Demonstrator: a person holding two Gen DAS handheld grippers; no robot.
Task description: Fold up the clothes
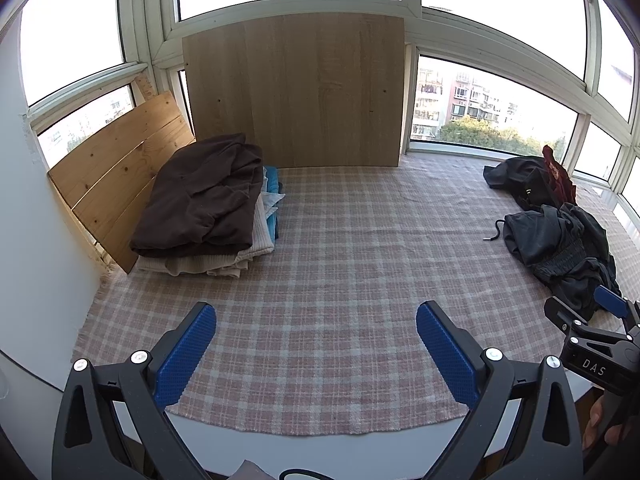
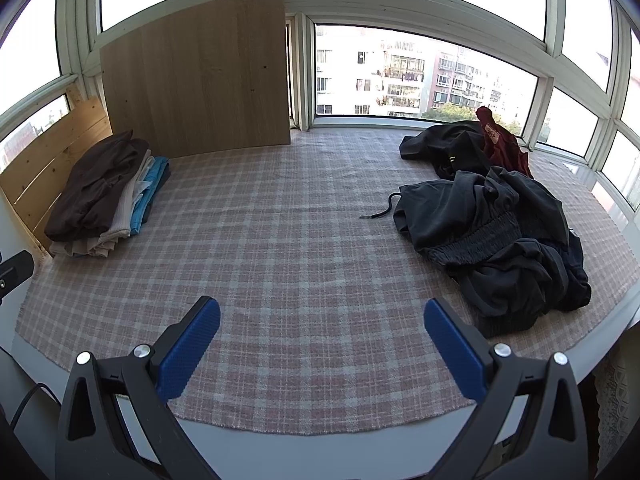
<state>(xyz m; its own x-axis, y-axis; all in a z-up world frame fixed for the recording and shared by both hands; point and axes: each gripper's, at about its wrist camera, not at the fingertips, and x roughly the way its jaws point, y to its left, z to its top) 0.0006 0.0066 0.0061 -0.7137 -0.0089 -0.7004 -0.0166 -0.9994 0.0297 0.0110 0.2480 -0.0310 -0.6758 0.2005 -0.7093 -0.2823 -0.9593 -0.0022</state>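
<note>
A stack of folded clothes (image 1: 204, 208) (image 2: 104, 196) lies at the left on the plaid cloth (image 1: 340, 280) (image 2: 300, 240), with a brown garment on top and beige and blue ones under it. A crumpled dark grey garment (image 1: 560, 248) (image 2: 500, 232) lies at the right, its drawstring (image 2: 380, 210) trailing left. Behind it lie a black garment (image 2: 444, 144) and a dark red one (image 2: 500, 140). My left gripper (image 1: 316, 320) hovers open over the cloth's near edge. My right gripper (image 2: 322, 316) (image 1: 608, 304) is open too, just left of the dark heap.
A tall wooden board (image 1: 296, 92) (image 2: 196, 72) leans against the windows at the back. A slatted pine panel (image 1: 116, 172) stands behind the folded stack. The cloth's middle is bare. Its front edge (image 2: 320, 428) ends at a white ledge. A hand (image 1: 600, 420) holds the right gripper.
</note>
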